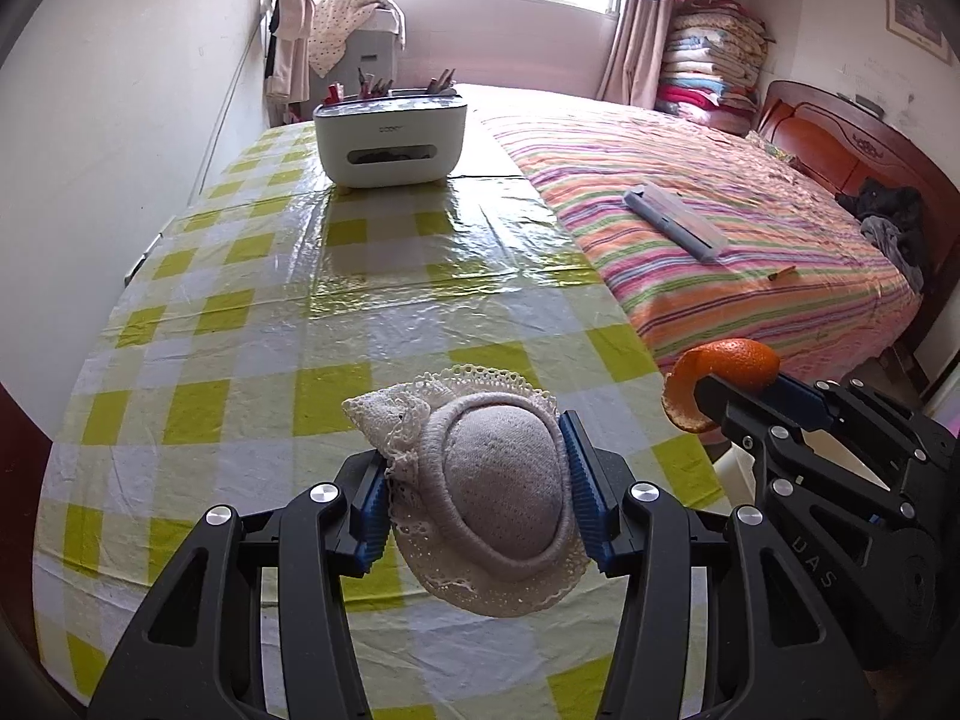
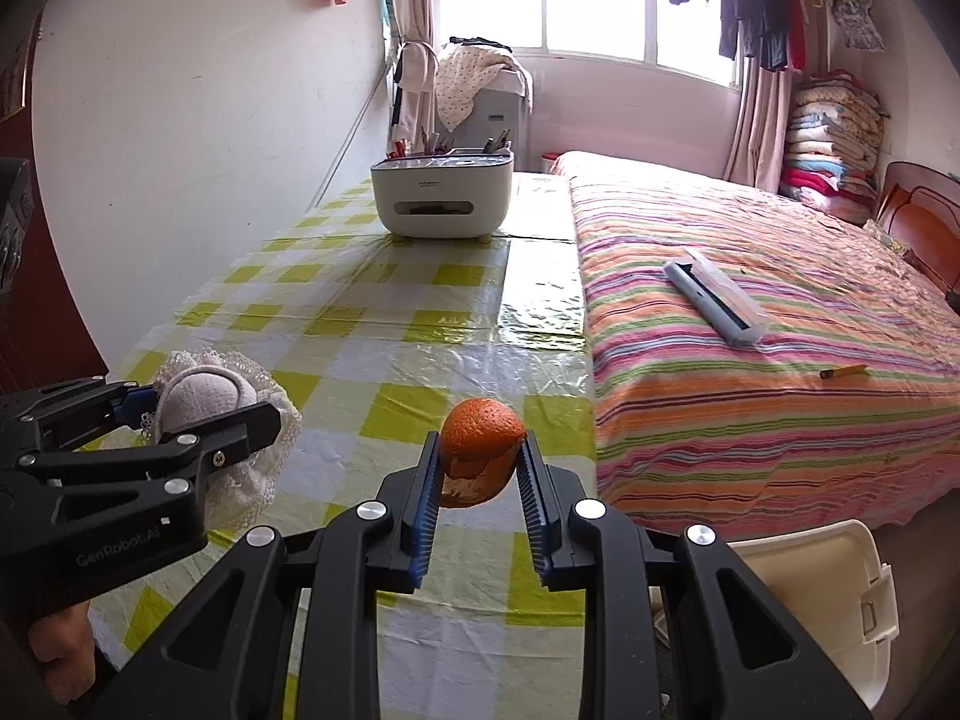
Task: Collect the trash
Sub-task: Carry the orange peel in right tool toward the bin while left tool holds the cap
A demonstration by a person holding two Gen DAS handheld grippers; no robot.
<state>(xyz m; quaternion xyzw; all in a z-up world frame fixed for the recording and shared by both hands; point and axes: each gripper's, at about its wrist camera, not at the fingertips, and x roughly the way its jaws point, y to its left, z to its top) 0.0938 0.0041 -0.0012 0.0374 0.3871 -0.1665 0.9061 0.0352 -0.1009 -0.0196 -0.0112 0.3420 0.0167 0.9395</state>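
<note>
1. Left wrist view: the left claw (image 1: pixel 477 495) is clamped about half open on a small lace-brimmed hat (image 1: pixel 489 504), blue pads pressing the crown from both sides, the brim spilling below. It hangs above the checked table (image 1: pixel 270 312). To this claw's right, slightly ahead, the right claw (image 1: pixel 720 396) pinches a curled orange peel (image 1: pixel 729 369). Far ahead stands a white organiser box (image 1: pixel 391 141); its grey lettering is too small to read. "UAS" shows on the right claw's body.

2. Right wrist view: the right claw (image 2: pixel 480 468) is squeezed as narrow as it goes on the orange peel (image 2: pixel 480 450), held at the fingertips over the table's (image 2: pixel 384 336) near edge. Below and to its right sits a white bin (image 2: pixel 822 600); I judge the right claw nearer it, so the peel needs only a short swing right and down. The left claw (image 2: pixel 204 414) with the hat (image 2: pixel 204 396) is off to the left, marked "GenRobot.AI".
</note>
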